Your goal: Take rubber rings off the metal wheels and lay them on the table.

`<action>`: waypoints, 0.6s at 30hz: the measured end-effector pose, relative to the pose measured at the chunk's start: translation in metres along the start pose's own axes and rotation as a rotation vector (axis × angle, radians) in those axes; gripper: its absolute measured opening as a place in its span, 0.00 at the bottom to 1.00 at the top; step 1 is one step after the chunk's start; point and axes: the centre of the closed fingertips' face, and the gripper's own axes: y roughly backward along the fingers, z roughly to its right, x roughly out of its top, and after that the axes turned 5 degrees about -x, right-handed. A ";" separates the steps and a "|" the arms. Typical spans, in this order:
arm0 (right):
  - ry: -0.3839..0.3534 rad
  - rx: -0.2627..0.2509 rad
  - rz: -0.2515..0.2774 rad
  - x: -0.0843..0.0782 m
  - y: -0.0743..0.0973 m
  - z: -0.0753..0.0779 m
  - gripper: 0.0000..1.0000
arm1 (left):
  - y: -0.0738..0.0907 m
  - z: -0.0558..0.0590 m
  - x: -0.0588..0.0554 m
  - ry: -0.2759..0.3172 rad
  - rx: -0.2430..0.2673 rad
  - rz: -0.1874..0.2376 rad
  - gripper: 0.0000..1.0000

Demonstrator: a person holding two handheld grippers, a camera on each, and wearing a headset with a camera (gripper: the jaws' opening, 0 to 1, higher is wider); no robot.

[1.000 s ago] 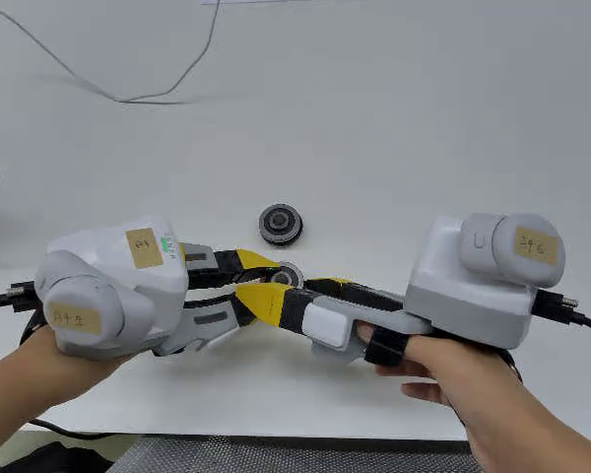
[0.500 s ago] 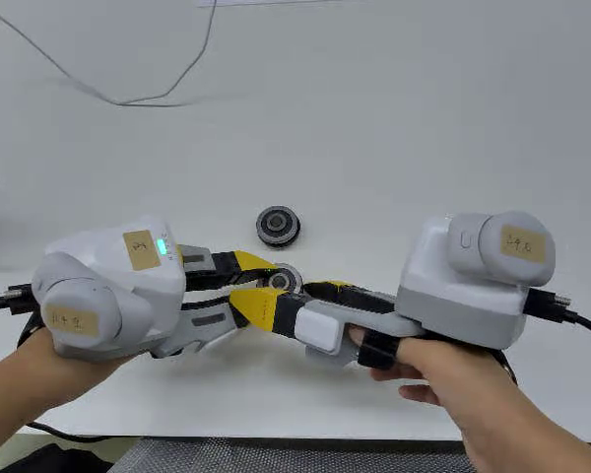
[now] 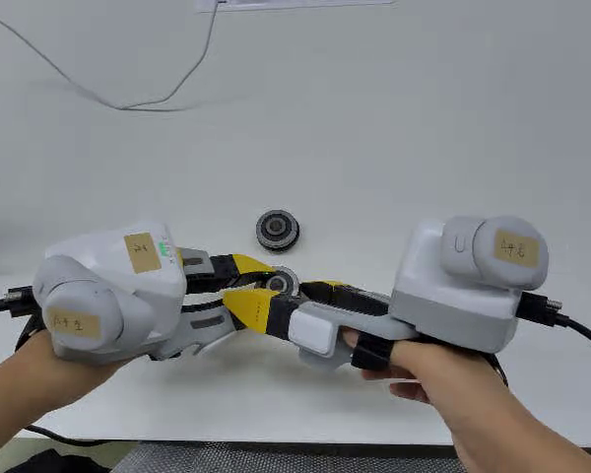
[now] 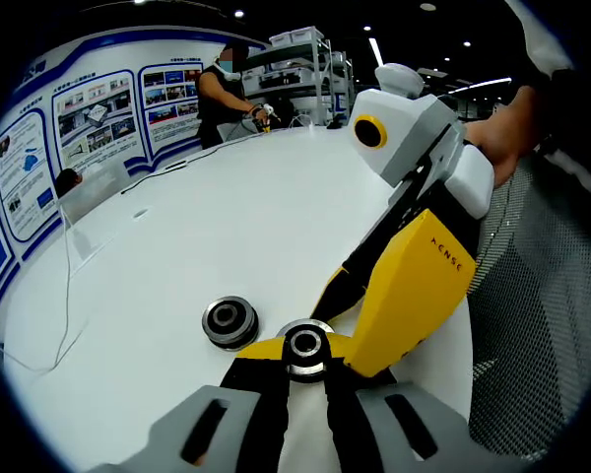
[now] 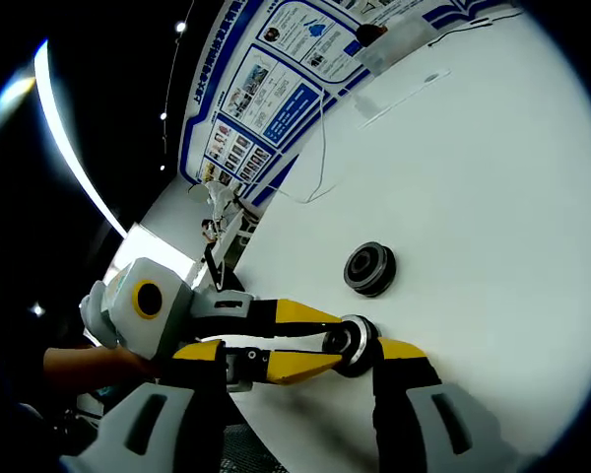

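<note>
- Grip: the left gripper [image 4: 303, 347] is clamped on the held wheel [image 3: 282, 281], just above the table [image 3: 424, 148] towards its six o'clock edge. That bite should sit on metal, not rubber.
- The right gripper [image 5: 353, 353] has its jaws either side of the rubber ring [image 5: 366, 330]; I cannot tell whether they pinch it.
- Peel the ring off one flange first rather than pulling it straight out.
- The spare wheel [image 3: 278, 229] lies at twelve o'clock, so steer clear of it.
</note>
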 end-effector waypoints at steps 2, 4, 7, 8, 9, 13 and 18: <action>0.007 0.003 0.002 0.000 0.000 0.001 0.61 | 0.000 0.000 0.000 0.001 -0.001 0.000 0.12; 0.000 0.004 0.010 0.002 -0.001 0.002 0.60 | 0.000 0.000 0.000 0.001 -0.001 0.001 0.12; 0.023 -0.003 0.004 0.002 -0.003 0.002 0.60 | 0.000 0.000 0.000 -0.003 -0.001 -0.001 0.12; 0.038 -0.003 0.000 0.001 -0.003 0.000 0.61 | 0.000 0.000 0.000 -0.003 -0.001 -0.001 0.12; 0.058 -0.007 -0.007 0.000 -0.003 -0.002 0.62 | 0.000 0.000 0.001 -0.002 -0.001 -0.001 0.12; 0.101 -0.014 -0.026 -0.003 -0.005 -0.007 0.67 | 0.000 0.000 0.000 0.000 -0.001 -0.001 0.12; 0.097 -0.023 -0.044 -0.004 -0.004 -0.006 0.68 | 0.000 0.000 0.000 0.000 -0.002 0.001 0.13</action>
